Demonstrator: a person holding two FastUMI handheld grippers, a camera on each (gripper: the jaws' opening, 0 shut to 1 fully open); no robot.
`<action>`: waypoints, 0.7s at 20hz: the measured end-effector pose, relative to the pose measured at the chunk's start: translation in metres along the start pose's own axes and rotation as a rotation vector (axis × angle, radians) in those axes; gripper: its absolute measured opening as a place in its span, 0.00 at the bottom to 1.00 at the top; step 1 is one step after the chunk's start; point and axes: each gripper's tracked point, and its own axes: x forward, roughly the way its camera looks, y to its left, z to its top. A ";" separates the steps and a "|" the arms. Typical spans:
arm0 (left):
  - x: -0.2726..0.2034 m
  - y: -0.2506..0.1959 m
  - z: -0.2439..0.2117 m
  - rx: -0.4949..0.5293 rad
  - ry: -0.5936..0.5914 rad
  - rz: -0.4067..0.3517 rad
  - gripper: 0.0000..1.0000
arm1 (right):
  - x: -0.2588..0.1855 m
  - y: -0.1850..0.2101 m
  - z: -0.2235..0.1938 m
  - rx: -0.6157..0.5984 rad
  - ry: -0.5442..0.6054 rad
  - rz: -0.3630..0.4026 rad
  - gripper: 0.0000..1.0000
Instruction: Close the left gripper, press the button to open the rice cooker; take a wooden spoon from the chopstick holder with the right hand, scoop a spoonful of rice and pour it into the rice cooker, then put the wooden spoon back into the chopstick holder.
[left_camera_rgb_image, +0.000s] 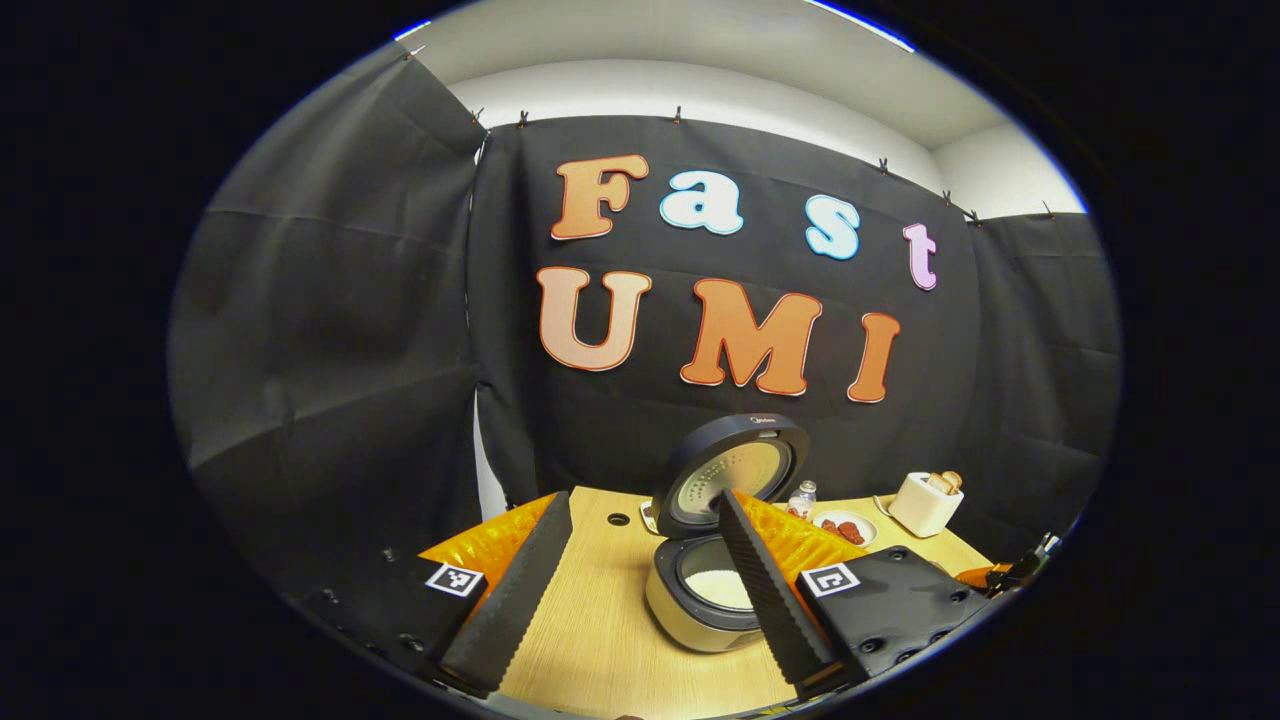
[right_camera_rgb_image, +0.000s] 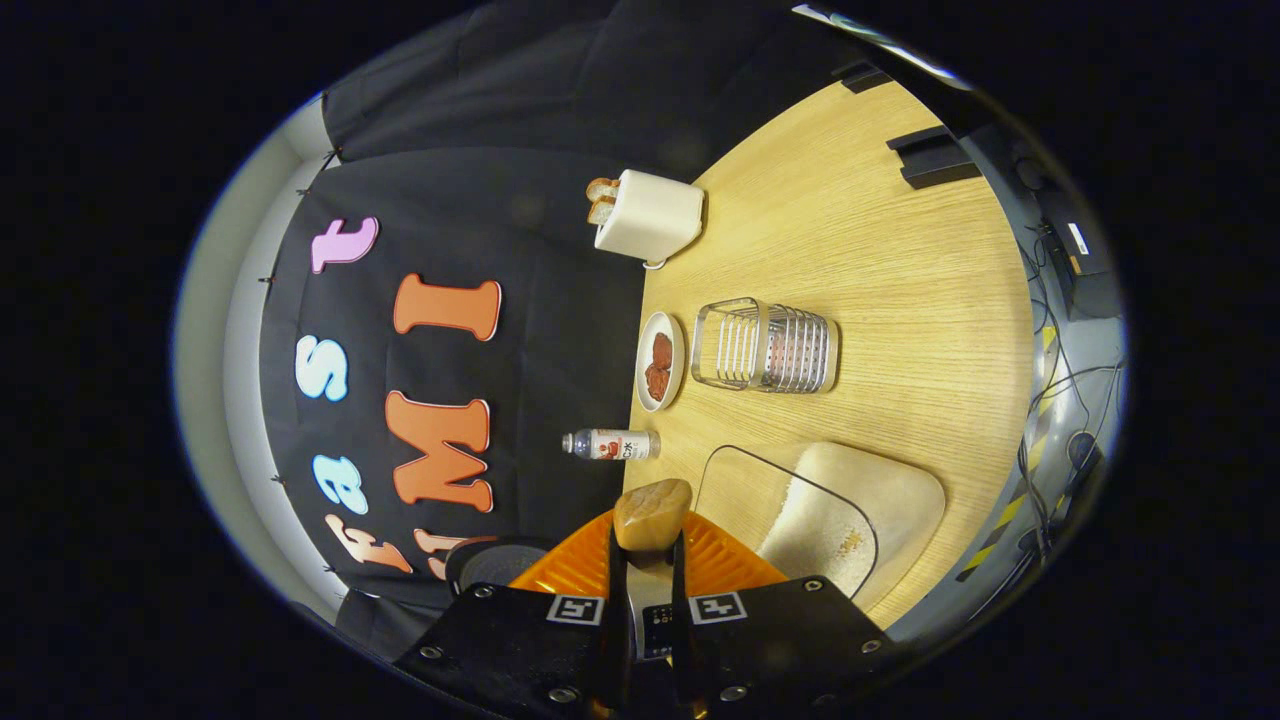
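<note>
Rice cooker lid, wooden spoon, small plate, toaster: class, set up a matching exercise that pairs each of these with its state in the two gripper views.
Things:
1. rice cooker lid
2. wooden spoon
3. small plate
4. toaster

States:
A. gripped by the right gripper
B. bread sticking out of its slots
C. swung up, open
D. holds red pieces of food

Pairs: 1-C, 2-A, 3-D, 4-B
</note>
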 end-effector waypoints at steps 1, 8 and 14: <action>0.001 -0.002 0.001 -0.002 -0.002 -0.004 0.98 | -0.002 0.005 -0.001 0.014 0.001 0.003 0.17; -0.002 -0.002 0.008 -0.003 -0.022 -0.017 0.99 | -0.008 0.041 -0.007 0.068 0.017 0.036 0.17; -0.007 0.008 0.008 0.002 -0.028 -0.006 1.00 | -0.004 0.100 -0.015 0.058 0.031 0.106 0.17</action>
